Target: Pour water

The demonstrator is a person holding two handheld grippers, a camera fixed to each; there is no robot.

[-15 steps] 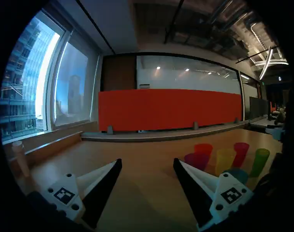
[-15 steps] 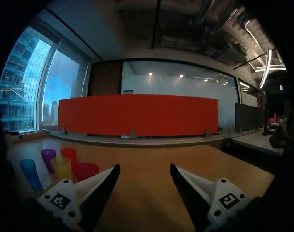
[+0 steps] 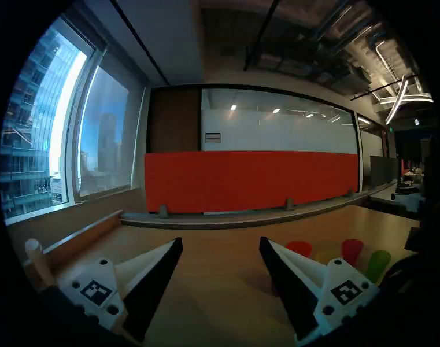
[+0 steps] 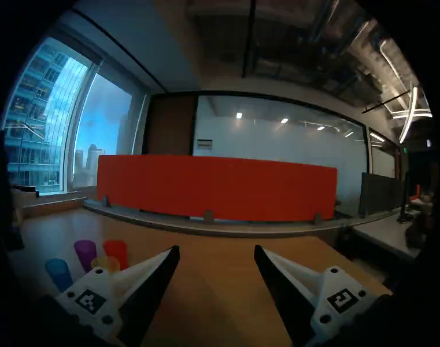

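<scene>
Left tool (image 3: 220, 240) and right tool (image 4: 216, 248), both spread wide and empty, over the desk (image 3: 220, 289); coloured cups (image 4: 85, 254) stand near.

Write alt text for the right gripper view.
The right gripper hangs open and empty over a wooden table. A blue cup, a purple cup and a red cup stand at lower left; a red partition lines the far edge, with windows at left.

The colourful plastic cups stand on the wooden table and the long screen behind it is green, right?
Not green. The right gripper view shows the long screen behind the wooden table is red-orange. The colourful plastic cups do stand on the table.
</scene>
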